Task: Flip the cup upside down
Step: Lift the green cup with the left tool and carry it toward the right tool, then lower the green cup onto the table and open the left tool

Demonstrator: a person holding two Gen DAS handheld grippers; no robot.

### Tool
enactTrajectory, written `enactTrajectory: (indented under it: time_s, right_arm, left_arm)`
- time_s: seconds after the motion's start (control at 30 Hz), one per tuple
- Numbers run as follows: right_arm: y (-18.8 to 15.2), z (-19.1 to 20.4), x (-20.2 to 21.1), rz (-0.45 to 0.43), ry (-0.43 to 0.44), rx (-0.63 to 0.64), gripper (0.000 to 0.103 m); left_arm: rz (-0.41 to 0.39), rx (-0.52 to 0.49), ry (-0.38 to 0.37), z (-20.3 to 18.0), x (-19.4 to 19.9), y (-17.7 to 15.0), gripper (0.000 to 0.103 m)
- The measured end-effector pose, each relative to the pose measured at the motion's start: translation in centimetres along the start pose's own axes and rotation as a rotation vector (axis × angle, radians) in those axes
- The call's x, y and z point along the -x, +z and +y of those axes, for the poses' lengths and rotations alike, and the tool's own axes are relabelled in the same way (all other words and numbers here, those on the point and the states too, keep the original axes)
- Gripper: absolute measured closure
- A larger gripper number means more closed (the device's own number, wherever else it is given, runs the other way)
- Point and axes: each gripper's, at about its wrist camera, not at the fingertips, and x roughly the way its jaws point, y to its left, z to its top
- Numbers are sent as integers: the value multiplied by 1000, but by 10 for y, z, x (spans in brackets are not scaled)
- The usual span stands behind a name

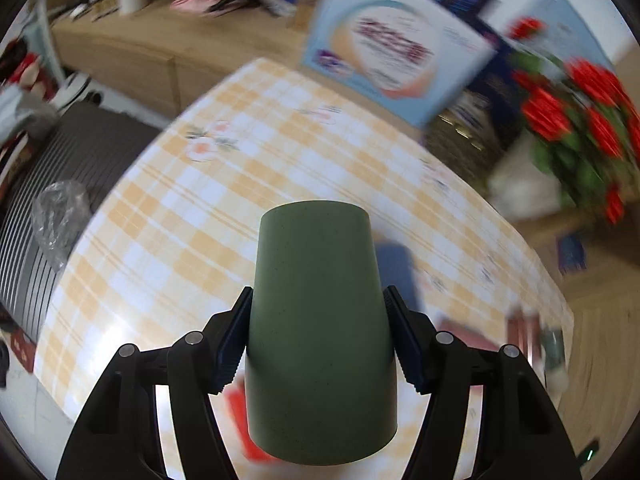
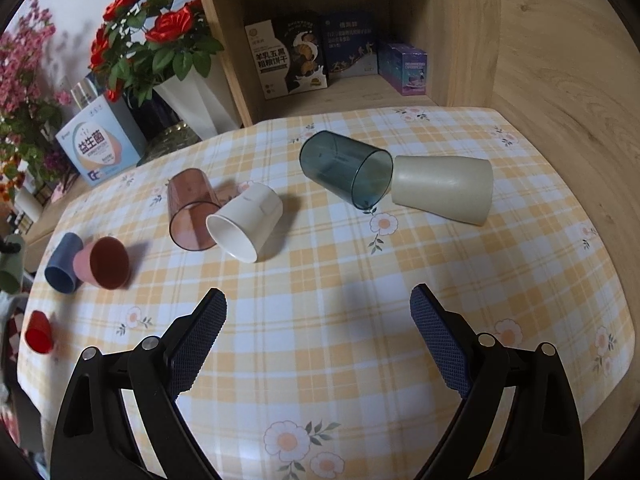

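The left gripper (image 1: 318, 332) clamps its jaws on a matte green plastic cup (image 1: 320, 332) above the yellow-checked tabletop (image 1: 180, 208). The right gripper (image 2: 318, 338) hangs wide open and empty, near a white cup (image 2: 245, 222) lying on its side.

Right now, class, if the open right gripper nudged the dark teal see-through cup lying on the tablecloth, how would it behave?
The teal cup lies on its side, so it would probably roll, curving because it tapers. It touches the beige cup, which may block it. It looks like thin, light plastic.

Checked tablecloth (image 2: 340, 320) on the table carries seven cups lying sideways.
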Motion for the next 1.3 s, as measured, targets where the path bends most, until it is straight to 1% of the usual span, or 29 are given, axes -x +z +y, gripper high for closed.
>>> enactTrajectory:
  time_s: [0.07,0.17,0.23,0.33,0.37,0.47,0.53,0.6,0.7,0.87,1.07,1.3]
  right_arm:
    - [0,-2,5,-11,2,-6,13]
    - [-1,-8,12,-24,7,-17,13]
    - [-3,-14,18,-32,5,-15,13]
    - [-5,-24,23,-38,-6,-18,13]
    - [-5,-27,24,-41,-9,-21,13]
    - [-7,-41,30,-47,-25,-39,13]
    - [-8,-48,33,-49,-33,-46,13]
    - [-9,-56,36,-53,-43,-57,13]
    - [-10,-67,40,-56,-55,-76,13]
    - [-11,-82,43,-58,-81,-94,13]
    - [-11,-89,40,-49,-87,-113,13]
    - [-10,-86,38,-42,-83,-108,13]
  left_arm:
    - [9,-59,-29,-28,8,-23,40]
    - [25,-139,-98,-75,13,-64,40]
    - [51,-176,-157,-106,8,-94,40]
    - [104,-211,-221,-148,-10,-134,40]
    - [113,-222,-230,-157,-15,-143,40]
    - [177,-259,-268,-196,-41,-178,40]
    - [201,-277,-269,-221,-60,-199,41]
    - [204,-280,-254,-237,-73,-211,40]
    - [229,-301,-248,-261,-93,-227,41]
    - [250,-342,-257,-291,-109,-252,40]
    - [248,-365,-243,-308,-123,-266,40]
    - [227,-385,-264,-314,-127,-272,40]
